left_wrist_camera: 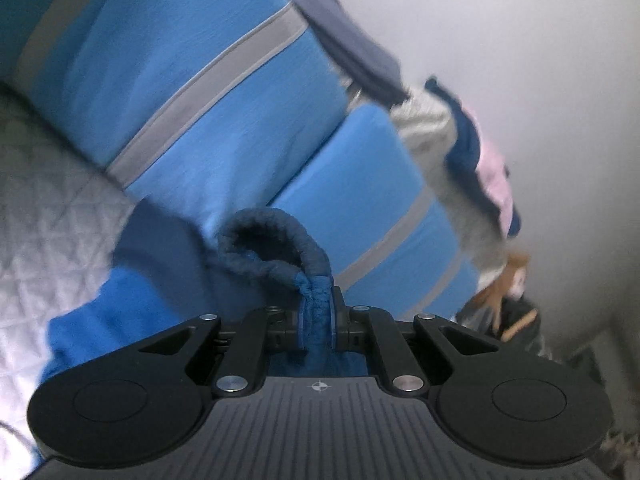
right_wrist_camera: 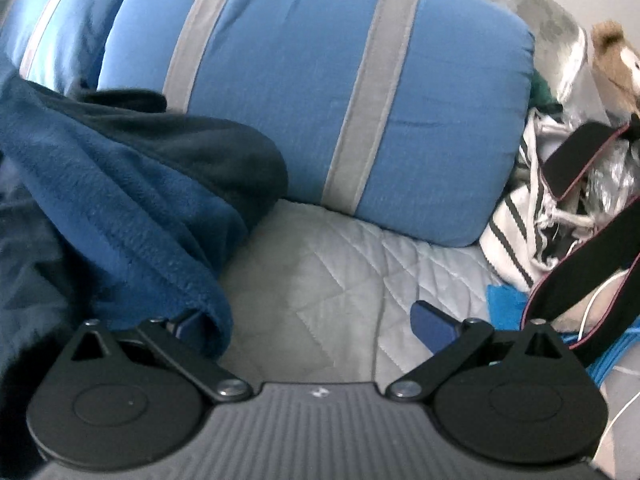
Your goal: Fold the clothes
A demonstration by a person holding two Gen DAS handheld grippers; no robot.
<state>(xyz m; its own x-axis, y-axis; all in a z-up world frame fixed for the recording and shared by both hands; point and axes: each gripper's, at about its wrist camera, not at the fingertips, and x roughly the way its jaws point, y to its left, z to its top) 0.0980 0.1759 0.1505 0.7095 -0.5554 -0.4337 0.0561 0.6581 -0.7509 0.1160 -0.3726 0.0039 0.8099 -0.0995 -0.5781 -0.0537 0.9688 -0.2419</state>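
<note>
The left gripper [left_wrist_camera: 318, 312] is clamped on a bunched fold of the blue fleece [left_wrist_camera: 276, 240], which curls up in a loop just past the fingertips. More of the fleece trails to the left below it, over the white quilt [left_wrist_camera: 44, 216]. The view is tilted, so the bed runs diagonally.

The right gripper [right_wrist_camera: 312, 320] stands wide apart, holding nothing. Its left finger [right_wrist_camera: 188, 326] is partly covered by the fleece's hanging edge [right_wrist_camera: 120, 208]; its right finger [right_wrist_camera: 432, 326] is clear, over the grey quilt [right_wrist_camera: 320, 280]. The fleece lies heaped on the left of this view, a darker lining showing along its upper fold.

Past the fleece, two blue pillows [right_wrist_camera: 320, 92] with grey stripes lean at the head of the bed; the nearer one rests on the quilt. In the left view a dark blue garment [left_wrist_camera: 348, 48] lies draped over the top of a pillow, against a white wall [left_wrist_camera: 520, 40].

Right of the pillows is clutter: a striped white cloth [right_wrist_camera: 516, 216], a black strap [right_wrist_camera: 592, 272] edged in pink, a brown plush toy [right_wrist_camera: 616, 60], and in the left view pink and navy cloth [left_wrist_camera: 492, 176]. These details are blurred.
</note>
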